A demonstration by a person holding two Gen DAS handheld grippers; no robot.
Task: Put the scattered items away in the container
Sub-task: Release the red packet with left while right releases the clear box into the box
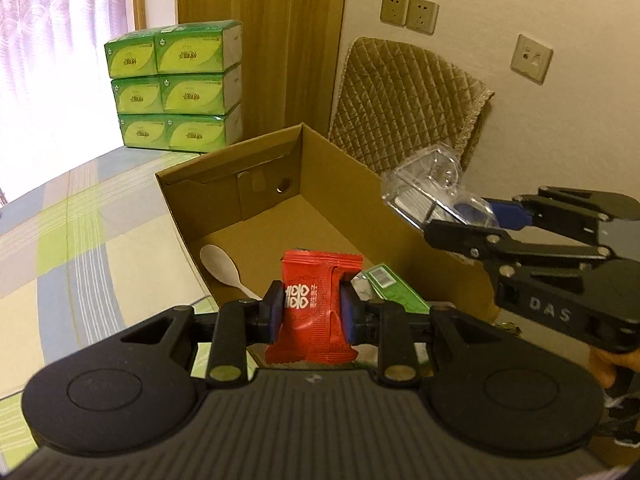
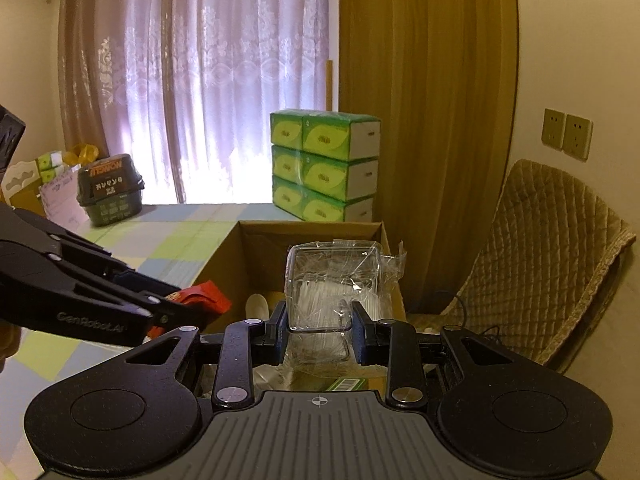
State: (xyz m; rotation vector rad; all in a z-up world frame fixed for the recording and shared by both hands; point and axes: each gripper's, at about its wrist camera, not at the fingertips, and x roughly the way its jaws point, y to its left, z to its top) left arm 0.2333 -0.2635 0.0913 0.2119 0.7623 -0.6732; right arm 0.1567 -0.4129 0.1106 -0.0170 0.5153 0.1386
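Left claw [image 1: 308,310] clamped on red sachet [image 1: 316,304], right claw [image 2: 320,330] gripping clear plastic box [image 2: 332,280], both above cardboard box [image 1: 240,184].

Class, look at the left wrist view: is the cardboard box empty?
No. A white spoon and a green packet already lie inside the cardboard box.

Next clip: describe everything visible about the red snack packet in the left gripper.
The red snack packet is a small glossy foil or plastic pouch with crimped, sealed top and bottom edges and white printed characters on its front. It stands roughly upright, pinched at mid-height between the blue-padded fingers of the left gripper, slightly creased where it is squeezed. It hangs above the near end of the open brown cardboard box; apart from the pads, nothing visibly touches it. The right wrist view shows only one red corner of it.
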